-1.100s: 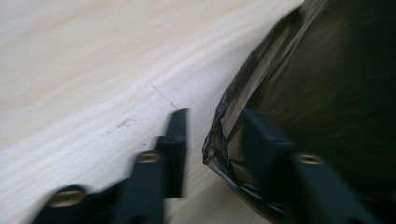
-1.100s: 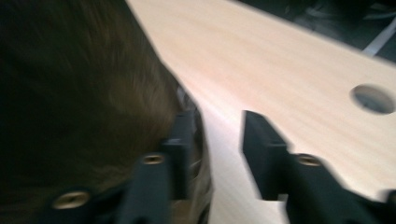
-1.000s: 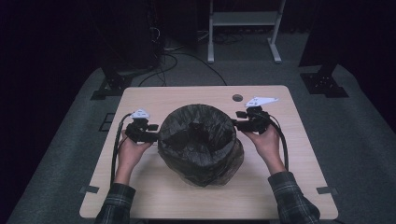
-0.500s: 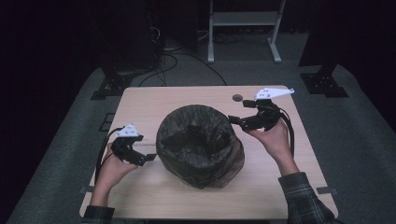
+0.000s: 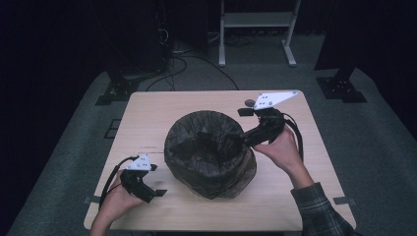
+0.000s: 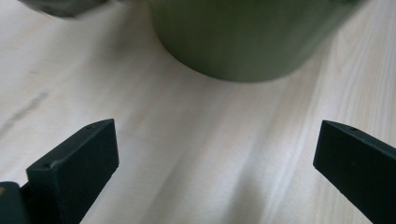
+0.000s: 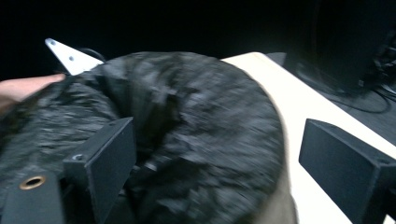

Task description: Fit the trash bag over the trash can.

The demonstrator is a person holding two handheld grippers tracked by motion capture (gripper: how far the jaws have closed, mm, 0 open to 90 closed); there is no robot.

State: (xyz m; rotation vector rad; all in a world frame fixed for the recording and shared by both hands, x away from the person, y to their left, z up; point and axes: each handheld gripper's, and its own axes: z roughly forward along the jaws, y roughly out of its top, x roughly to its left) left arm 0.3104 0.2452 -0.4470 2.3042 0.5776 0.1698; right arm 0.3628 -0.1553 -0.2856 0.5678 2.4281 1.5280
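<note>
Mostly, the black liner [image 5: 209,152] hides its bin [image 6: 243,42].

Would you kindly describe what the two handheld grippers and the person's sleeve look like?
Both the left gripper and the right gripper are black, each with a pale three-cornered plate on top, two flat black rectangular jaws and a trailing black cable. The one sleeve in view is dark plaid.

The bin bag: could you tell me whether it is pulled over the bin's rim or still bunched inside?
Over the rim: the bag drapes down the outside of the bin, its mouth open.
</note>
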